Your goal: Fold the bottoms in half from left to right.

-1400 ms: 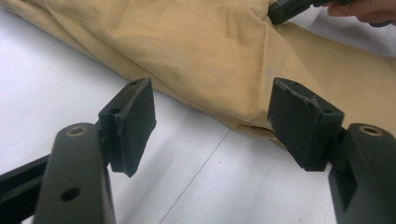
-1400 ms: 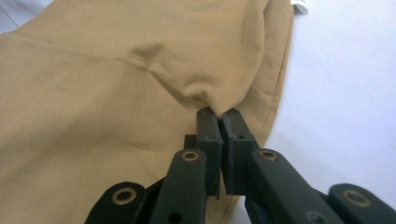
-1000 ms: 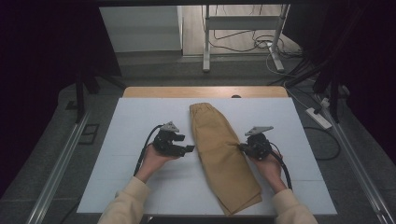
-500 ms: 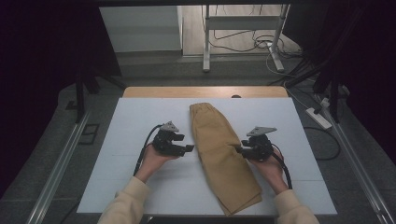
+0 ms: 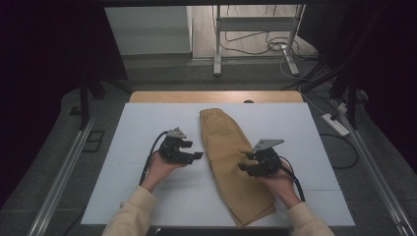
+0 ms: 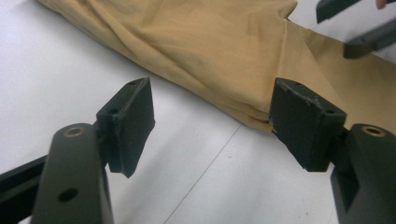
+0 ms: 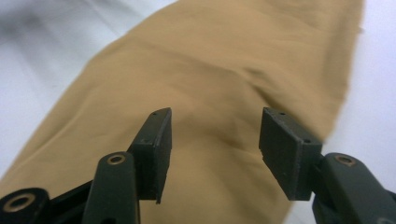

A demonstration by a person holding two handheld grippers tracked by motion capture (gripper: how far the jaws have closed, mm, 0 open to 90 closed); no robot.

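Observation:
A tan folded garment (image 5: 231, 162) lies lengthwise down the middle of the white board (image 5: 147, 123). My left gripper (image 5: 195, 156) rests on the board just left of the garment, jaws open and empty, pointing at its folded edge (image 6: 243, 112). In the left gripper view the left gripper (image 6: 212, 116) has bare board between its pads. My right gripper (image 5: 245, 163) hovers over the garment's right side. Its jaws have just been opening. In the right gripper view the right gripper (image 7: 215, 140) has nothing pinched, and the tan garment (image 7: 224, 70) lies below it.
A wooden table edge (image 5: 216, 96) shows beyond the board. Behind it are a metal stand (image 5: 255, 29), floor cables (image 5: 265, 46) and a power strip (image 5: 335, 124) at the right. The right gripper's jaws (image 6: 355, 23) show at the top right of the left gripper view.
The right gripper's jaws went from shut to open and the right hand shifted slightly over the garment. The left gripper stayed put.

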